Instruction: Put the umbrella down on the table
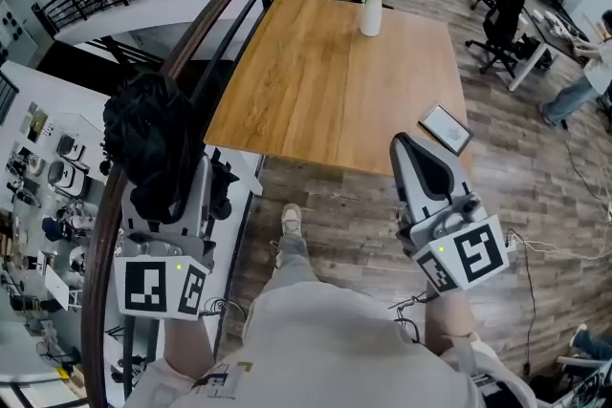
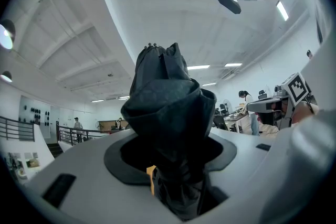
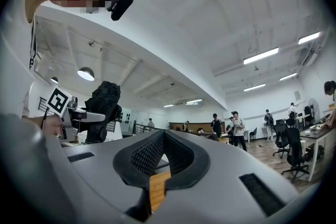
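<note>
Holding the folded black umbrella clamped in the wide-set left gripper, aloft beside the railing and off the wooden surface's left edge, with the setting-down remaining, and bearing the right gripper closed on nothing.

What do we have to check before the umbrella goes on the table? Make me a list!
1. Umbrella gripped firmly: ok. The left hand-held gripper has its jaws closed on the black fabric.
2. Umbrella above the table: not ok. It is by the railing, left of the table's edge.
3. Bare landing spot: ok. The near half is plain wood, the vase stands at the far end, and a flat device lies at the right edge.
4. Right hand-held gripper out of the way: ok. It is empty with its jaws together, near the table's right corner.
5. Umbrella strap fastened: cannot tell.
</note>
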`<action>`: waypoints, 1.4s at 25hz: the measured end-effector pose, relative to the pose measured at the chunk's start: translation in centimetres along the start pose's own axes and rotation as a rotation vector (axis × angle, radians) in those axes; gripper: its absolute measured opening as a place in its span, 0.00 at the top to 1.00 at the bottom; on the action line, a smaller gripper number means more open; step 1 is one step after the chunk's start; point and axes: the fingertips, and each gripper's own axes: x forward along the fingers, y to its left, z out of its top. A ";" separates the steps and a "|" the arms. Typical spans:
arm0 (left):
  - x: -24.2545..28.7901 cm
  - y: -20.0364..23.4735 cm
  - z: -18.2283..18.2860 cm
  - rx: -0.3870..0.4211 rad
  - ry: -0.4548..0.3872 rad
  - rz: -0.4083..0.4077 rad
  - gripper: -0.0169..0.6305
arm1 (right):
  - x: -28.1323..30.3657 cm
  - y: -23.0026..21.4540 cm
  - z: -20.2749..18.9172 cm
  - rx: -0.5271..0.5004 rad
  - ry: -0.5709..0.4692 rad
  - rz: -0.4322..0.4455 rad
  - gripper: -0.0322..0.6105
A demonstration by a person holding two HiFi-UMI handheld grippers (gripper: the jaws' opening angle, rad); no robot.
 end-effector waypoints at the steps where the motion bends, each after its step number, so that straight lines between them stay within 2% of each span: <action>1: 0.8 0.1 -0.3 -0.002 0.001 -0.003 0.58 | 0.6 -0.5 -0.4 0.001 0.006 -0.003 0.91; 9: 8.6 2.8 -3.7 0.003 0.036 -0.027 0.58 | 8.3 -4.2 -4.1 0.010 0.055 -0.007 0.91; 15: 17.3 6.4 -5.9 -0.015 0.071 -0.062 0.58 | 16.9 -7.5 -6.0 0.019 0.097 -0.015 0.91; 19: 24.1 9.4 -7.8 -0.005 0.125 -0.102 0.58 | 23.4 -9.6 -7.4 0.021 0.136 -0.026 0.91; 22: 29.3 11.5 -9.7 -0.002 0.166 -0.137 0.58 | 28.4 -11.2 -8.3 0.011 0.160 -0.036 0.91; 28: 39.1 14.0 -14.8 -0.053 0.213 -0.206 0.58 | 36.4 -15.1 -12.5 0.036 0.224 -0.069 0.91; 35: 46.3 17.8 -19.5 -0.066 0.284 -0.278 0.58 | 44.2 -16.7 -16.3 0.059 0.298 -0.111 0.91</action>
